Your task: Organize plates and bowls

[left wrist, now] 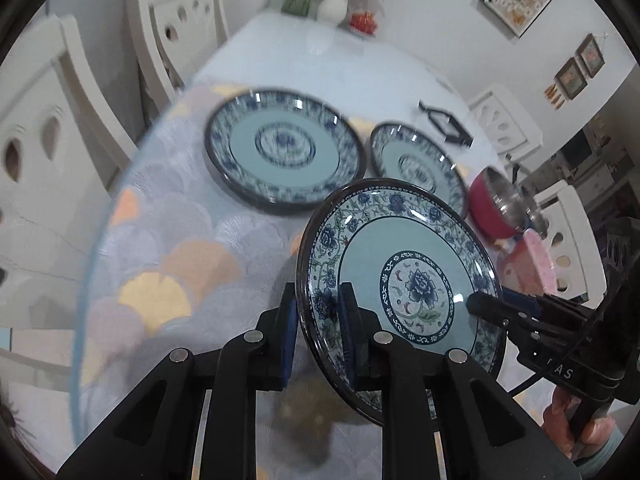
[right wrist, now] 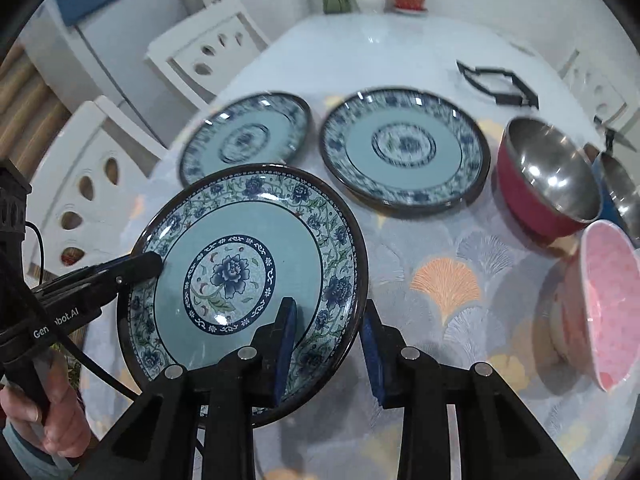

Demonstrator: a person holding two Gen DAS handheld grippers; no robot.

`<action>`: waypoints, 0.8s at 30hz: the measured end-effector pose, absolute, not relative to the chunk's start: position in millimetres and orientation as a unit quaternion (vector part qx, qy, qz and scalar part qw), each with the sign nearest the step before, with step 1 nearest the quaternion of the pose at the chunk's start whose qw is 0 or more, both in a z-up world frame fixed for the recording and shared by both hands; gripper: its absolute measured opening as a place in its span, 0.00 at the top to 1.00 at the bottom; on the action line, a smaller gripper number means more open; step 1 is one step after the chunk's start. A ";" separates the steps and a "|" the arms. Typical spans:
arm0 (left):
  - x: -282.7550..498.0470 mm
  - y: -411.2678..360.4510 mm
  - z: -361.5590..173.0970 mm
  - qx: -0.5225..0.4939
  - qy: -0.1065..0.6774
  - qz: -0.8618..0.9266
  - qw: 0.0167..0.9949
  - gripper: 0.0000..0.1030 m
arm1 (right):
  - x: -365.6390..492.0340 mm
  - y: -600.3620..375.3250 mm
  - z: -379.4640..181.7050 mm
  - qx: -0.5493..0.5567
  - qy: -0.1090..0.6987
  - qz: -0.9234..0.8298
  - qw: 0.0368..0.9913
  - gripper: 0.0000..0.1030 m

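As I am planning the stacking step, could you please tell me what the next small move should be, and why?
Probably carry the lifted blue floral plate over the nearest matching plate on the table. Both the left claw and the right claw clamp its rim, it hangs tilted, and two like plates lie flat beyond.

Left tongs [right wrist: 154,266] read "Gen…obot.AI"; right tongs [left wrist: 476,302] read "TAS".
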State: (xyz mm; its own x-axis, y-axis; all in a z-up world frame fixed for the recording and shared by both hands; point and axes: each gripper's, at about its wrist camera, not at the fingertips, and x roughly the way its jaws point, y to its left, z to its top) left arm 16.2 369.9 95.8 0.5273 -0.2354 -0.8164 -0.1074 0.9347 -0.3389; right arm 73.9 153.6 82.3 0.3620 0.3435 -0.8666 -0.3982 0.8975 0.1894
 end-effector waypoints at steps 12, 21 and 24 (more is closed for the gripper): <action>-52.6 384.0 146.2 -0.187 0.430 -0.010 0.883 0.84 | -7.0 163.2 137.6 -0.042 0.471 0.269 0.839 0.69; -84.6 380.8 107.1 -0.187 0.471 0.004 0.862 0.84 | -40.2 167.7 99.8 -0.068 0.507 0.270 0.816 0.68; -91.8 381.2 97.2 -0.191 0.480 0.002 0.856 0.84 | -45.2 166.8 89.8 -0.071 0.517 0.268 0.810 0.68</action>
